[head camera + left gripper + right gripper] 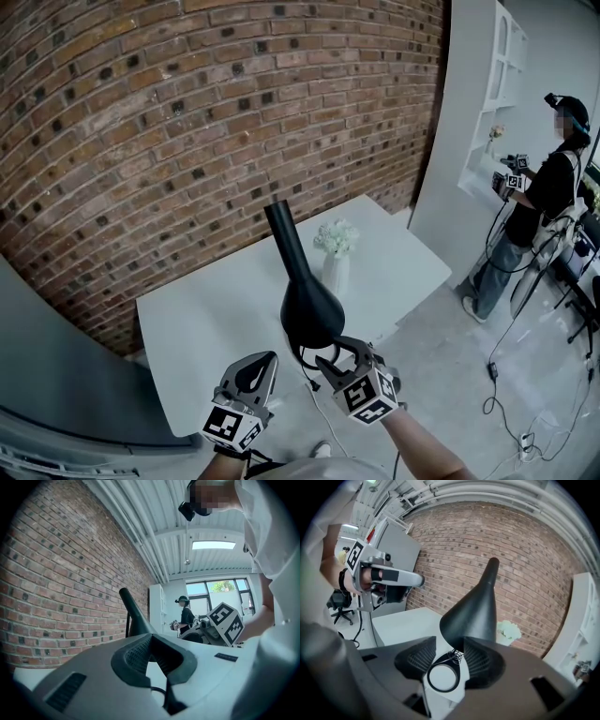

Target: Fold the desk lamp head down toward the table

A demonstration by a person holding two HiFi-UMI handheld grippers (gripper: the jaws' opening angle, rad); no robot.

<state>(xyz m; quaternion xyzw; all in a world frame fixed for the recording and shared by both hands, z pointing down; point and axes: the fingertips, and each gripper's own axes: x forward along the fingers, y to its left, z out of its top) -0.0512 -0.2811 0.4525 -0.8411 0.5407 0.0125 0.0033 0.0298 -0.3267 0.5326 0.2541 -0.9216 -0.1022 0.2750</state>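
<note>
The black cone-shaped lamp head [307,305] stands tilted over the white table [206,328], narrow end up and wide mouth toward me. My right gripper [342,358] is open just below that mouth. In the right gripper view the lamp head [473,613] has its rim at the tips of the right gripper [450,641], and a black ring of the lamp [443,677] shows through the gap. My left gripper [267,361] is shut on nothing, left of the head and apart from it. The left gripper view shows the lamp head [133,616] beyond the left gripper [150,639].
A white vase of white flowers [336,258] stands on the table right behind the lamp. A brick wall [187,112] backs the table. A person [544,197] stands at the far right by white shelves. Cables [511,412] lie on the floor.
</note>
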